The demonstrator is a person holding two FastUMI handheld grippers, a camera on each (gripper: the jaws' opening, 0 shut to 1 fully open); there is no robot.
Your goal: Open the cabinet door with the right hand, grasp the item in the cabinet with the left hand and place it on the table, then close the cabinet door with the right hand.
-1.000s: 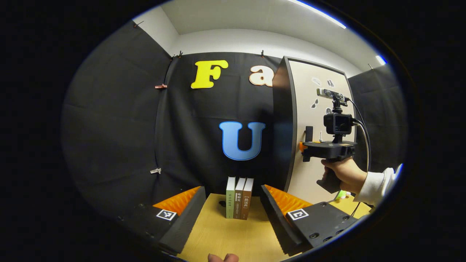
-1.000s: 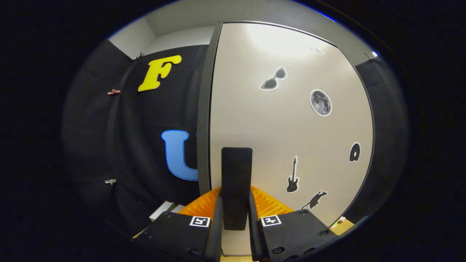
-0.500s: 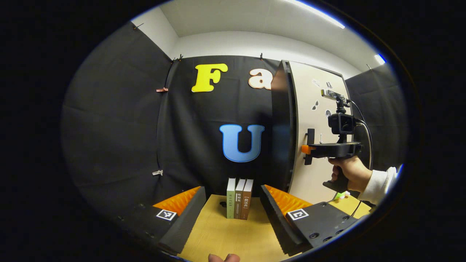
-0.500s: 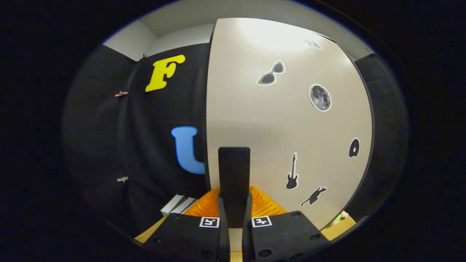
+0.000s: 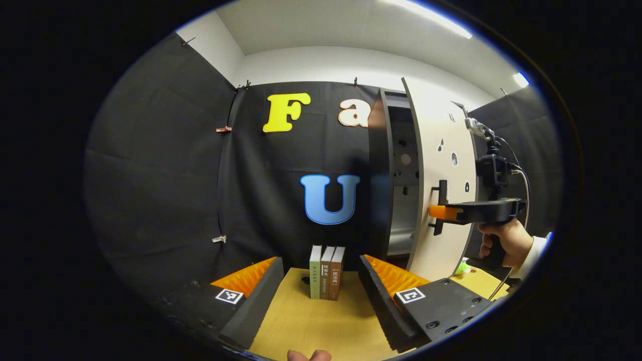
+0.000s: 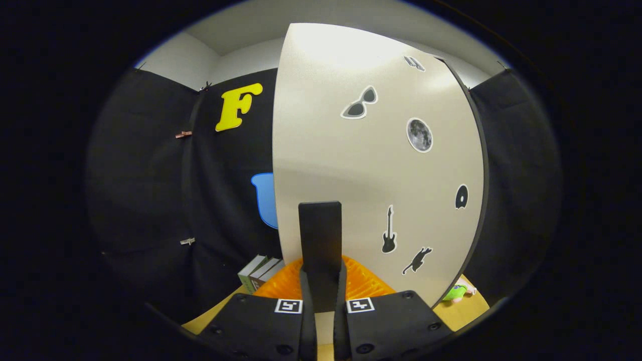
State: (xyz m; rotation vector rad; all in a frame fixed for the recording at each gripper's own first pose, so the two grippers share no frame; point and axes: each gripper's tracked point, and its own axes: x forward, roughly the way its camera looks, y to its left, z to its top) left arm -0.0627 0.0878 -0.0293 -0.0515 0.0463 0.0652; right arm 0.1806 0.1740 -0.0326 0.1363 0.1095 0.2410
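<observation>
The cabinet point(image 5: 379, 175) stands at the right of the left gripper view, its pale door point(image 5: 446, 135) swung partly out so a strip of the dim interior point(image 5: 404, 200) shows. I cannot make out any item inside. The right gripper point(image 5: 437, 212), held by a hand point(image 5: 504, 240), is at the door's black handle point(image 5: 441, 200). In the right gripper view the sticker-covered door point(image 6: 361, 165) is close ahead, and the right gripper point(image 6: 323, 271) is shut on the handle point(image 6: 320, 230). The left gripper point(image 5: 320, 263) hangs open over the wooden table point(image 5: 311, 326), well to the left of the cabinet.
Three upright books point(image 5: 326, 273) stand at the back of the table against the black wall, straight ahead of the left gripper; the same books point(image 6: 258, 271) lie left of the door. A small green toy point(image 6: 454, 292) lies on the table by the door's right edge.
The door has swung outward from shut to partly open, with the right gripper on its handle moving right and toward me. The cabinet interior has come into view. The left gripper has barely moved.
</observation>
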